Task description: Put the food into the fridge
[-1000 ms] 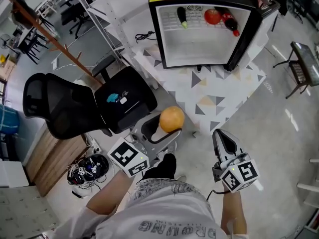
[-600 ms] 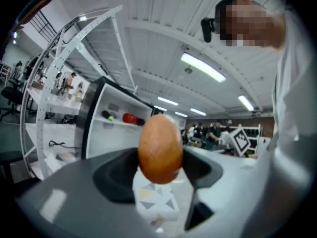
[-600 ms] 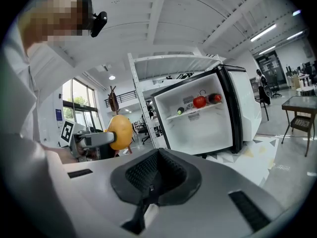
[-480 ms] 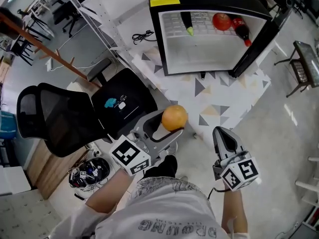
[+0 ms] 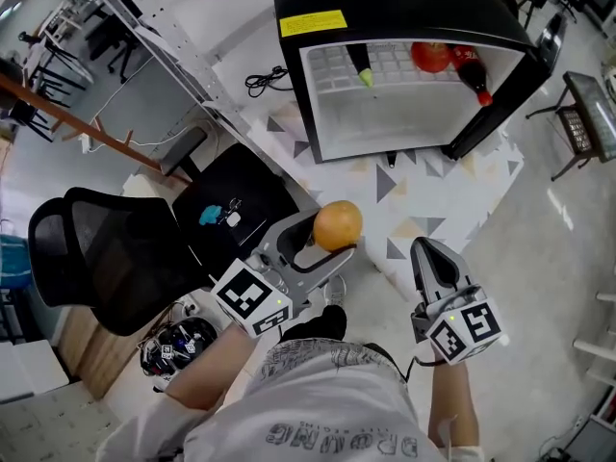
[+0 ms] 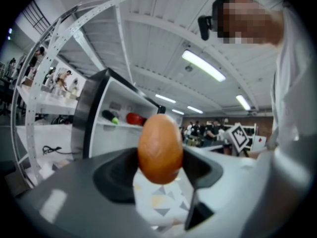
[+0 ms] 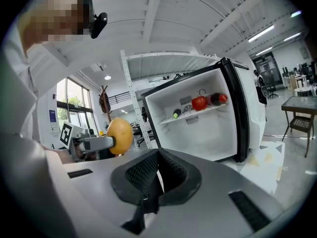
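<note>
An orange (image 5: 338, 225) sits between the jaws of my left gripper (image 5: 327, 243), which is shut on it and held out level. The left gripper view has the orange (image 6: 159, 148) filling the middle, with the fridge (image 6: 94, 118) behind it. The small black fridge (image 5: 385, 114) stands ahead on the floor with its door open to the right. On its upper shelf lie a tomato (image 5: 433, 56), a red-capped dark bottle (image 5: 469, 70) and a green-tipped dark item (image 5: 361, 65). My right gripper (image 5: 430, 250) is shut and empty, to the right of the orange (image 7: 120, 136).
A black office chair (image 5: 106, 248) and a black seat (image 5: 236, 205) stand at the left. A triangle-patterned mat (image 5: 414, 181) lies before the fridge. A metal rack (image 5: 164, 37) rises at the left of the fridge, and a small table (image 5: 587, 114) stands at the right.
Both grippers have moved forward toward the fridge, which now lies nearer in the head view. The orange stays held in the left gripper; the right stays shut.
</note>
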A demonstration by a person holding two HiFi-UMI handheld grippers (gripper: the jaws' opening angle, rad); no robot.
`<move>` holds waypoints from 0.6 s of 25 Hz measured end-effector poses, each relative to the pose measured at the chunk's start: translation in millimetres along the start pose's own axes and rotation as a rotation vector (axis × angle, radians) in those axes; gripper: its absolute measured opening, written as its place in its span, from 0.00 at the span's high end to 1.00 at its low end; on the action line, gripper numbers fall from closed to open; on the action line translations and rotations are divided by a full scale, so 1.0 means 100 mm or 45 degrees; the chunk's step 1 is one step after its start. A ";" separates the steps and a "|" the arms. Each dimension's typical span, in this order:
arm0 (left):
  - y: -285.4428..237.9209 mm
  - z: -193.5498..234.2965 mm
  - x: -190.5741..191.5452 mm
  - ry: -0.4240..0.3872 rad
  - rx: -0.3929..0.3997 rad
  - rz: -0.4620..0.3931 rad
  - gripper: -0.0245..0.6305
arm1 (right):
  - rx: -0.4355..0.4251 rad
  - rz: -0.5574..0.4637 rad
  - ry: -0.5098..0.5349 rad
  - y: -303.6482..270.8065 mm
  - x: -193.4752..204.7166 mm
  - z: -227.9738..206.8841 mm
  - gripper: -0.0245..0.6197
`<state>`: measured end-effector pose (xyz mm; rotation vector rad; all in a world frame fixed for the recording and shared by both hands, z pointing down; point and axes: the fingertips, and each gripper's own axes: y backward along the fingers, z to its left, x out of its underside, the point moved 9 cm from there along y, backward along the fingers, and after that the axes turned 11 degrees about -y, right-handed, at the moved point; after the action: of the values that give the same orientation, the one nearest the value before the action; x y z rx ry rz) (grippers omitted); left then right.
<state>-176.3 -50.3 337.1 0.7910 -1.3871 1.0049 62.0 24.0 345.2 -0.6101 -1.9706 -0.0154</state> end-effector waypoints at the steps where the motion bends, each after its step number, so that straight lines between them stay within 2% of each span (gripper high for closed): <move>1: -0.02 0.04 0.00 -0.003 0.005 0.001 0.53 | 0.004 -0.003 0.000 -0.04 -0.02 -0.01 0.96; 15: -0.17 0.35 -0.05 -0.017 0.030 -0.006 0.53 | 0.045 -0.034 -0.001 -0.27 -0.17 -0.10 0.96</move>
<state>-175.2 -89.8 336.1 0.8190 -1.3865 1.0159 65.3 -9.1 342.5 -0.5611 -1.9755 0.0034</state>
